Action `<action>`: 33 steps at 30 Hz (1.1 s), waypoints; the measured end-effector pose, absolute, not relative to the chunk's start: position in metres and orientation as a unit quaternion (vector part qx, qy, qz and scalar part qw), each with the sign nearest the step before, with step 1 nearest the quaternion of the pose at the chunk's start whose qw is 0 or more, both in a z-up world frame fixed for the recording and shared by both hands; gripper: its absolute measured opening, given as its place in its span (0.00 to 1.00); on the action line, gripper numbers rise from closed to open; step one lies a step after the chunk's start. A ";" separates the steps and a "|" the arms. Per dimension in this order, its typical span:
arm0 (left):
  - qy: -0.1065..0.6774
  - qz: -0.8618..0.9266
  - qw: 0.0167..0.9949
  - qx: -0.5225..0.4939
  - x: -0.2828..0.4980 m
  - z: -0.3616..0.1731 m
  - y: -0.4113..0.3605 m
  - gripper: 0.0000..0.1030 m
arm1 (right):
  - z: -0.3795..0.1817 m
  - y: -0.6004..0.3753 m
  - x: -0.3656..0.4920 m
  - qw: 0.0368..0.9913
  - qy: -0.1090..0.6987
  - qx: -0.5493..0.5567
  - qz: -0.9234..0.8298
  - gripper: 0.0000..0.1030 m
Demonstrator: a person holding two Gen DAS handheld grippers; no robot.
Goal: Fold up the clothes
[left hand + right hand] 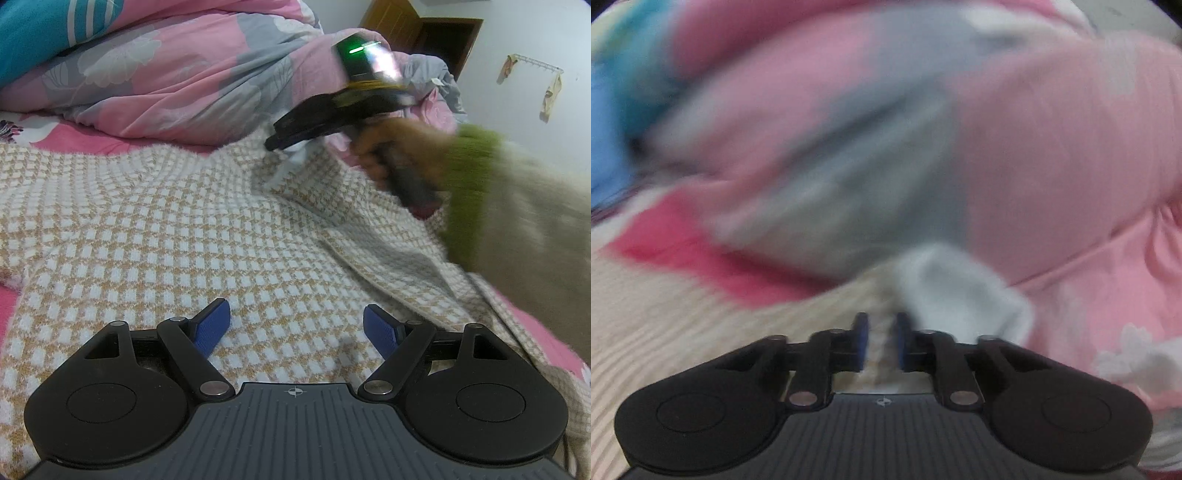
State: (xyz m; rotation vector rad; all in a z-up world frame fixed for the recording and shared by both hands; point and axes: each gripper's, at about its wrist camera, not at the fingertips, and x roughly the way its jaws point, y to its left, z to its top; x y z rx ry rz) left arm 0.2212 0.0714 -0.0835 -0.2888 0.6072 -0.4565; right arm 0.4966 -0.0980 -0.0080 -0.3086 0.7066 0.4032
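A tan-and-white checked knit sweater (147,229) lies spread over the bed. My left gripper (295,310) hovers low over its near part, jaws wide open with nothing between the blue pads (212,326). At the far edge of the sweater, a hand in a green-cuffed sleeve (469,177) holds my right gripper (275,142), which points down at a raised whitish fold (291,162). The right wrist view is blurred. There my right gripper (882,321) has its jaws drawn close with a strip of the knit (882,343) pinched between them, and a white lump of cloth (960,291) lies just beyond.
A bunched pink and grey floral quilt (177,74) rises behind the sweater, with a teal striped item (37,29) at top left. Pink bedsheet (74,140) shows around the garment. A brown door (443,37) and wall hooks (535,66) are in the far right corner.
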 end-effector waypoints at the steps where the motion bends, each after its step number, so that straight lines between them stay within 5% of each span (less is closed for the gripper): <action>1: 0.295 -0.222 0.919 -0.141 0.221 -0.083 0.072 0.78 | -0.007 -0.107 0.508 0.911 0.350 -0.100 0.192 0.00; 4: 0.295 -0.222 0.919 -0.140 0.220 -0.083 0.072 0.78 | 0.008 -0.136 0.505 0.929 0.315 -0.012 0.196 0.01; 8: 0.296 -0.221 0.919 -0.139 0.220 -0.083 0.071 0.78 | 0.046 -0.187 0.464 0.959 0.232 0.030 0.163 0.18; 11: 0.296 -0.220 0.919 -0.138 0.220 -0.083 0.071 0.78 | 0.062 -0.214 0.432 0.955 0.248 0.022 0.160 0.21; 14: 0.296 -0.220 0.919 -0.139 0.221 -0.083 0.071 0.78 | 0.072 -0.231 0.384 0.949 0.268 0.030 0.161 0.36; 20: 0.297 -0.219 0.919 -0.140 0.221 -0.082 0.071 0.78 | 0.098 -0.264 0.260 0.935 0.307 0.040 0.171 0.44; 22: 0.297 -0.219 0.919 -0.141 0.221 -0.082 0.071 0.78 | 0.106 -0.266 0.231 0.932 0.316 0.009 0.175 0.51; 24: 0.296 -0.219 0.919 -0.141 0.221 -0.082 0.071 0.78 | 0.105 -0.253 0.208 0.931 0.313 -0.051 0.182 0.69; 33: 0.294 -0.222 0.916 -0.156 0.221 -0.083 0.076 0.78 | 0.012 -0.146 0.264 0.904 0.282 -0.272 0.170 0.68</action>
